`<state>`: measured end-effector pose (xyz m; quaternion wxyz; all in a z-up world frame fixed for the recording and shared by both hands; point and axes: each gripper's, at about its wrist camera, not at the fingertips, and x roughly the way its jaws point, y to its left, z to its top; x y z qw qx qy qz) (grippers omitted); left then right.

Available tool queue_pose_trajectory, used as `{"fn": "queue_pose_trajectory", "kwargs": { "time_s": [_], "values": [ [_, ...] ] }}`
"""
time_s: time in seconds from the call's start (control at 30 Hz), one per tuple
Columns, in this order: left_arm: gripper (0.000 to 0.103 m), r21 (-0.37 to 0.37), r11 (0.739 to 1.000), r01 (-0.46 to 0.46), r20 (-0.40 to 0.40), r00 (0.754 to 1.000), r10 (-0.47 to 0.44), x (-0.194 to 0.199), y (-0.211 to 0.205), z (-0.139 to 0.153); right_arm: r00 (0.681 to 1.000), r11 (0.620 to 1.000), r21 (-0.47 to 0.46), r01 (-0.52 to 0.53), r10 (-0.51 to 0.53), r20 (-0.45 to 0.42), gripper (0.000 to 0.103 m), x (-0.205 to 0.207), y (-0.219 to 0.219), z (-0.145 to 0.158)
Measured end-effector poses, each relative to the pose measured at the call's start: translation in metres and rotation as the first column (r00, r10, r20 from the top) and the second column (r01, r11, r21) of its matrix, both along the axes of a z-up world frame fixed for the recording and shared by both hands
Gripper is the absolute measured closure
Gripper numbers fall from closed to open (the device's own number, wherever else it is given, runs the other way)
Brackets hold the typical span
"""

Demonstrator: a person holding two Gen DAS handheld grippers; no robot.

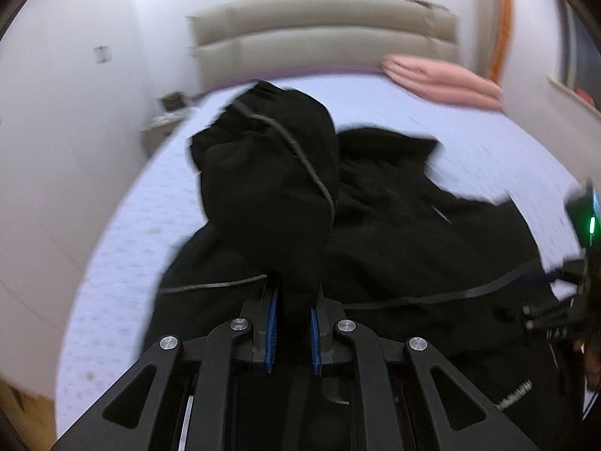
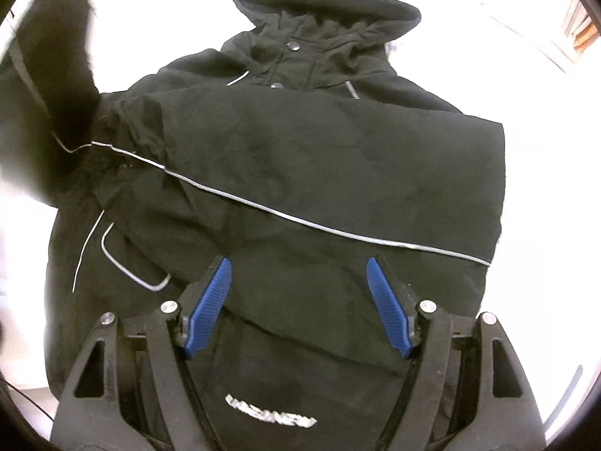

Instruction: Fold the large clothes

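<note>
Bed (image 1: 469,139) holds pink blanket (image 1: 439,79); left tool (image 1: 293,323) pinches black jacket (image 2: 300,158), right tool (image 2: 298,282) wide.

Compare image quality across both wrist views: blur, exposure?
Left wrist: motion blur smears the jacket, bed and headboard; exposure is even. Right wrist: sharper jacket, but the bed blows out white.

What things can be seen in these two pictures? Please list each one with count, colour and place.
jacket: one, black with grey piping, spread on the bed
sleeve: one, black, lifted above the jacket
bed: one, pale lilac sheet, under the jacket
headboard: one, beige, far end of bed
blanket: one, pink, folded near headboard
left gripper: one, black, blue fingers shut on sleeve
right gripper: one, black, blue fingers open above jacket
</note>
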<state>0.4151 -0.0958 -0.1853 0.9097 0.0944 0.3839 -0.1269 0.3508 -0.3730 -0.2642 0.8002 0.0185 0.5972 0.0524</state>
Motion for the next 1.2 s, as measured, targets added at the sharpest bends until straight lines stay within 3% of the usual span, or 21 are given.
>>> {"fn": "queue_pose_trajectory", "kwargs": {
  "time_s": [0.1, 0.2, 0.27, 0.3, 0.43, 0.67, 0.8, 0.97, 1.1, 1.17, 1.2],
  "values": [
    [0.088, 0.006, 0.998, 0.064, -0.08, 0.995, -0.064, -0.007, -0.043, -0.033, 1.0, 1.0, 0.012, 0.005, -0.005, -0.007, 0.03, -0.009, -0.013, -0.001],
    [0.076, 0.009, 0.995, 0.1, -0.218, 0.971, -0.096, -0.011, -0.069, -0.072, 1.0, 0.999, 0.031, 0.011, -0.01, -0.024, 0.03, -0.012, -0.021, -0.006],
    [0.069, 0.007, 0.995, 0.096, -0.27, 0.959, -0.09, -0.015, -0.071, -0.082, 0.999, 0.998, 0.062, 0.016, -0.014, -0.032, 0.03, -0.012, -0.024, -0.009],
    [0.059, -0.011, 0.995, 0.097, -0.285, 0.954, -0.096, -0.018, -0.069, -0.081, 0.999, 0.996, 0.092, 0.019, -0.016, -0.034, 0.03, -0.011, -0.026, -0.009],
    [0.045, -0.145, 0.987, 0.073, -0.349, 0.93, -0.12, -0.027, -0.052, -0.056, 1.0, 0.978, 0.207, 0.024, -0.021, -0.02, 0.027, -0.004, -0.026, -0.002],
    [0.045, -0.153, 0.983, -0.098, -0.324, 0.945, 0.044, -0.018, -0.029, -0.016, 0.999, 0.913, 0.406, 0.035, -0.02, -0.041, 0.022, 0.013, -0.009, 0.001],
    [0.045, -0.171, 0.972, -0.159, -0.309, 0.946, 0.1, -0.008, -0.015, -0.008, 0.994, 0.908, 0.411, 0.081, -0.046, -0.095, 0.019, 0.014, -0.004, -0.017],
    [0.045, -0.076, 0.975, -0.207, -0.316, 0.933, 0.174, -0.004, -0.014, -0.009, 0.973, 0.869, 0.458, 0.187, -0.101, -0.206, 0.019, 0.017, -0.003, -0.048],
    [0.045, -0.052, 0.973, -0.225, -0.346, 0.918, 0.194, -0.001, -0.016, -0.02, 0.966, 0.838, 0.498, 0.223, -0.12, -0.231, 0.019, 0.019, 0.003, -0.054],
    [0.045, -0.059, 0.971, -0.233, -0.369, 0.908, 0.196, 0.0, -0.016, -0.024, 0.966, 0.833, 0.506, 0.222, -0.12, -0.227, 0.022, 0.019, 0.007, -0.053],
    [0.045, -0.058, 0.97, -0.237, -0.385, 0.902, 0.198, 0.001, -0.016, -0.027, 0.969, 0.839, 0.5, 0.216, -0.12, -0.218, 0.034, 0.02, 0.01, -0.051]
  ]
}}
